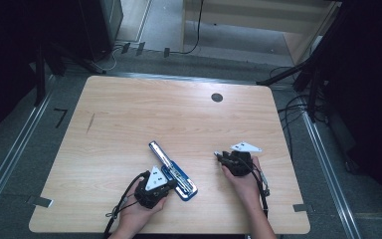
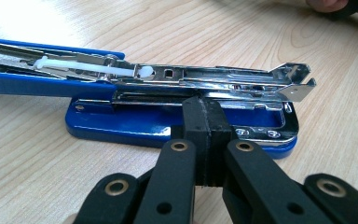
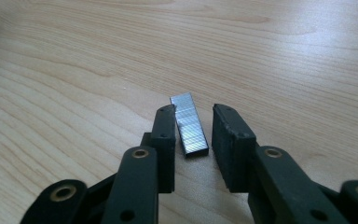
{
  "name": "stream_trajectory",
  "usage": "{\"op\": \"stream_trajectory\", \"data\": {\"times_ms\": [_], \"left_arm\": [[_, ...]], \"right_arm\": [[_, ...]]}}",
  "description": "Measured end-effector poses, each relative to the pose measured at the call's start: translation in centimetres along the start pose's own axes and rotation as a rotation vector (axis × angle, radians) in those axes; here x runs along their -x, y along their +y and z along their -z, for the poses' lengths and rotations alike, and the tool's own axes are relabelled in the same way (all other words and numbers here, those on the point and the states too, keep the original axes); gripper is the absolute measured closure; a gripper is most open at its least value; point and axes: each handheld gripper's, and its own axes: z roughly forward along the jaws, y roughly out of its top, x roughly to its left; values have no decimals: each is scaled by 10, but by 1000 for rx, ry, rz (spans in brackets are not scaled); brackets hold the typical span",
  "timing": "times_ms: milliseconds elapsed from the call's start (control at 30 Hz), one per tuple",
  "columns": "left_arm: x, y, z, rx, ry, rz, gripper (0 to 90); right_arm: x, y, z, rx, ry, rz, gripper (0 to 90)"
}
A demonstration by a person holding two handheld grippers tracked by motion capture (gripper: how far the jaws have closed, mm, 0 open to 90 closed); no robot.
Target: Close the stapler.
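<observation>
A blue stapler (image 1: 173,172) is seen lying on the near middle of the wooden table (image 1: 129,114), swung fully open. Its blue plastic base (image 2: 135,123) rests flat on the wood, with a chromed plate at its rounded end. The chromed metal magazine (image 2: 223,81) is raised just above the base and runs level, with a square hole in its side and bent tabs at its open end. A white plastic pusher (image 2: 93,69) is seen inside the channel. The blue top cover (image 2: 37,84) is folded back in line with the base, so that from the high view the whole tool is stretched in a diagonal from far left to near right.

The left gripper (image 2: 204,121) is held at the stapler's near-right end; its jaws are pressed together, and the closed tips are set against the edge of the base, under the magazine. Whether anything is pinched between them cannot be told.

A short strip of staples (image 3: 189,123), silver-grey and finely ribbed, lies flat on the table well to the right of the stapler. The right gripper (image 3: 193,135) is placed around it with the jaws parted: the strip sits between them, close to the left pad, and a clear gap is left to the right pad. The strip is released, not clenched.
</observation>
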Motion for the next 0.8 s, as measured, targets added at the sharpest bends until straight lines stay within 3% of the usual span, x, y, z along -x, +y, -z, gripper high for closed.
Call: {"op": "stream_trajectory", "data": {"times_ms": [200, 400, 800], "left_arm": [[0, 0, 0, 0, 0, 0, 900], [0, 0, 0, 0, -2, 2, 900], [0, 0, 0, 1, -1, 1, 900]], "right_arm": [[-4, -2, 0, 3, -10, 30, 791], [-6, -2, 1, -3, -16, 27, 799], [-32, -2, 24, 24, 52, 66, 799]]}}
